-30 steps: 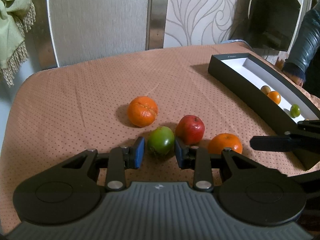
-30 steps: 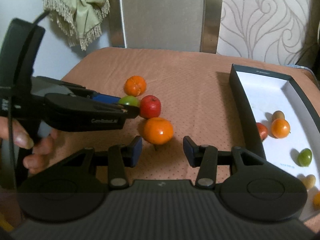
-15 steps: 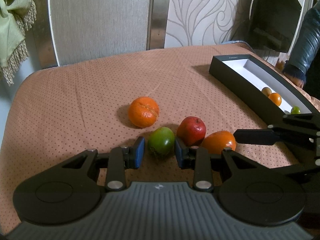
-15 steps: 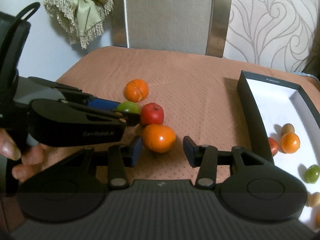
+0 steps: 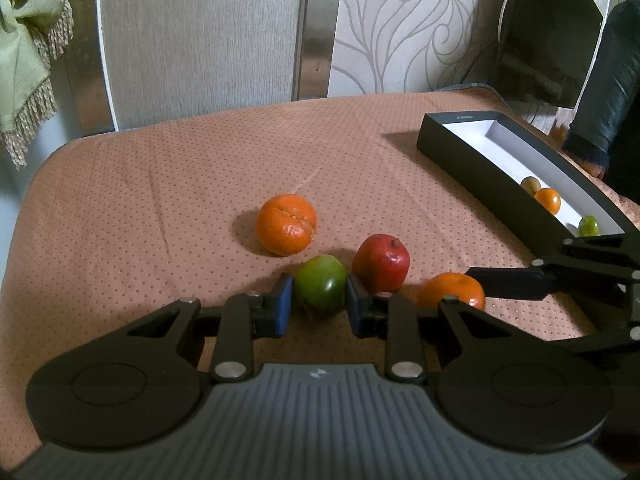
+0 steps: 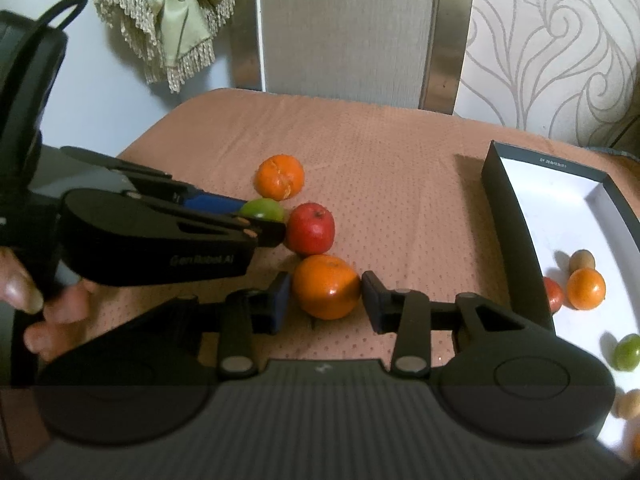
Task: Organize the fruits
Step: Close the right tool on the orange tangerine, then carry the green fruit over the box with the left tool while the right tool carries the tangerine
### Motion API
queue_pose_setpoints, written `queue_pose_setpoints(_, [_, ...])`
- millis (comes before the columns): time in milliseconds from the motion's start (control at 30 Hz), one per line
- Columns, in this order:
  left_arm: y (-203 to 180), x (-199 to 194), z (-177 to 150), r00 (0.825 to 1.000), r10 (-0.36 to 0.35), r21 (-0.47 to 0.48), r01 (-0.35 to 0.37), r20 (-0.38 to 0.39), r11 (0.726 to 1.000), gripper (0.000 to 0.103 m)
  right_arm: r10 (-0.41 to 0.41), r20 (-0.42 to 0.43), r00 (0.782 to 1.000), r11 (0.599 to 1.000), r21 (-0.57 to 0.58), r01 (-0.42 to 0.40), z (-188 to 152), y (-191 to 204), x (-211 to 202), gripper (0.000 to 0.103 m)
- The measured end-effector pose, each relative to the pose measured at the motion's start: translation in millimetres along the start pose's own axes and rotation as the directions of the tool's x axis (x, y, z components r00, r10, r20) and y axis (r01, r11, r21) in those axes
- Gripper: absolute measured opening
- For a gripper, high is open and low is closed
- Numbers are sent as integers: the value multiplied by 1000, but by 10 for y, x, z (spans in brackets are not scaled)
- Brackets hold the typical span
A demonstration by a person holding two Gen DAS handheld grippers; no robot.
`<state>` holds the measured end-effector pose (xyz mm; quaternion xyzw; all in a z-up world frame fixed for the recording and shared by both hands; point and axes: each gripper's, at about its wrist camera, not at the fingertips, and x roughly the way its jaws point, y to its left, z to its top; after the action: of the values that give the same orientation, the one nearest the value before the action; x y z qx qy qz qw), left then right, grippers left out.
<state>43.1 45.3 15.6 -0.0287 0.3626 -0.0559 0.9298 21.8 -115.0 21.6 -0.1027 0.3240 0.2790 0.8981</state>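
On the dotted orange cloth lie a green fruit (image 5: 320,287), a red fruit (image 5: 381,263), a cracked orange (image 5: 286,229) and a smooth orange (image 5: 452,289). My left gripper (image 5: 316,305) straddles the green fruit, pads close to its sides with a slim gap showing; it looks open. My right gripper (image 6: 325,298) is open around the smooth orange (image 6: 326,286), which sits between the pads, the left pad near it. The red fruit (image 6: 311,227) and cracked orange (image 6: 279,176) lie just behind.
A black box (image 6: 516,240) with a white inside stands at the right and holds several small fruits, such as an orange one (image 6: 586,289) and a green one (image 6: 627,352). A chair back (image 5: 200,40) and a green fringed cloth (image 6: 164,12) are behind the table.
My right gripper has moved forward so the smooth orange now sits between its pads. My left gripper has stayed around the green fruit, its pads a little closer to it.
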Motion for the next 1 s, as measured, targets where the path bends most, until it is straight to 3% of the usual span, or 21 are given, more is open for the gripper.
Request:
queue_pose_setpoints(667, [-69, -272, 40, 999, 37, -32, -36, 31, 999, 32, -32, 110, 993, 996, 87, 22, -188, -269, -745, 41])
queue_pose_setpoints(1000, [-295, -439, 163, 997, 29, -40, -26, 72, 999, 32, -67, 147, 987, 989, 137, 46, -304, -512, -1059, 41])
